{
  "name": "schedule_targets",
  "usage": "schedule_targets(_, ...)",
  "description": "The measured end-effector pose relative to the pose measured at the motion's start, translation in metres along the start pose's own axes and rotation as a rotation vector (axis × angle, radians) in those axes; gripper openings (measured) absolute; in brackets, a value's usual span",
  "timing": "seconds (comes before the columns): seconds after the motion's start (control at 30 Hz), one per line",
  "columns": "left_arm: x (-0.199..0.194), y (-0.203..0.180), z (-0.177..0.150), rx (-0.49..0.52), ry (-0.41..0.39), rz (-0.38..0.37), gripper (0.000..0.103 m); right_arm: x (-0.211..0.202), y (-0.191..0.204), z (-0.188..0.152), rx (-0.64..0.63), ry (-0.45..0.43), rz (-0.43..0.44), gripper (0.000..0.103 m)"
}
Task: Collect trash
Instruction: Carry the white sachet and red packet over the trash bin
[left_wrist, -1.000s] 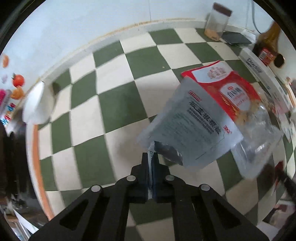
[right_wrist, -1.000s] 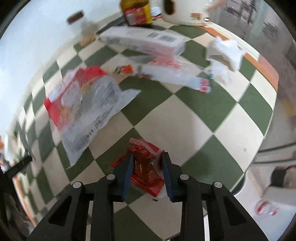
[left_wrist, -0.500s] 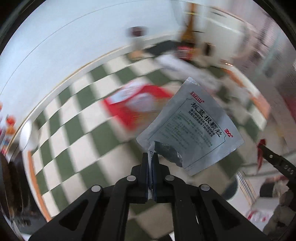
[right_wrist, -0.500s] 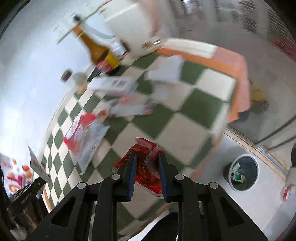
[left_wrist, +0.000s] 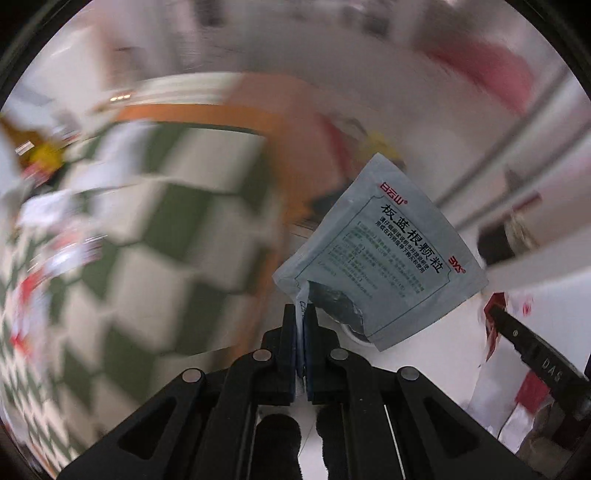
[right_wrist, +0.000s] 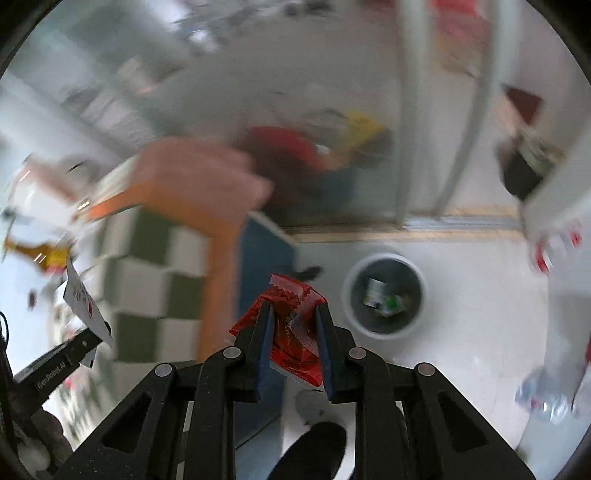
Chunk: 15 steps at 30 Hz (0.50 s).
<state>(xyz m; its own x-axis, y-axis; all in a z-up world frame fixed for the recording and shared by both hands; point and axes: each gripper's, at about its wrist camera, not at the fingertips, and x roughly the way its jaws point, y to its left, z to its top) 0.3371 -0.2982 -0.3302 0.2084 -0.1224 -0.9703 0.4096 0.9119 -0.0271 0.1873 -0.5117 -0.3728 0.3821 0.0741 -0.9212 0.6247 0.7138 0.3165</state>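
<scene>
Grey sachet (left_wrist: 384, 254), red wrapper (right_wrist: 293, 328), apparently both clamped

Both wrappers have swung off the checkered table (right_wrist: 155, 266) toward the bin (right_wrist: 384, 295).

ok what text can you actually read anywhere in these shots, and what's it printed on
"板蓝根颗粒" on the grey sachet held by the left hand-held gripper.
"白云山" in red at the sachet's top corner; the small print is unreadable.
"GenRobot.AI" on the left hand-held gripper's body, seen from the right wrist view.
Red wrapper: print unreadable.
</scene>
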Motion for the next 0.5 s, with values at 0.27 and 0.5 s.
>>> schedule_targets(0.27,0.162,-0.107,0.003,0.141,0.174,-0.023,0.001,0.107,-0.139,-0.002,0.199,0.063,-0.061,0.023)
schedule_targets(0.5,0.333,-0.153,-0.019,0.207,0.333,-0.006,0.001,0.23,-0.21,-0.013,0.287,0.134,-0.051,0.023)
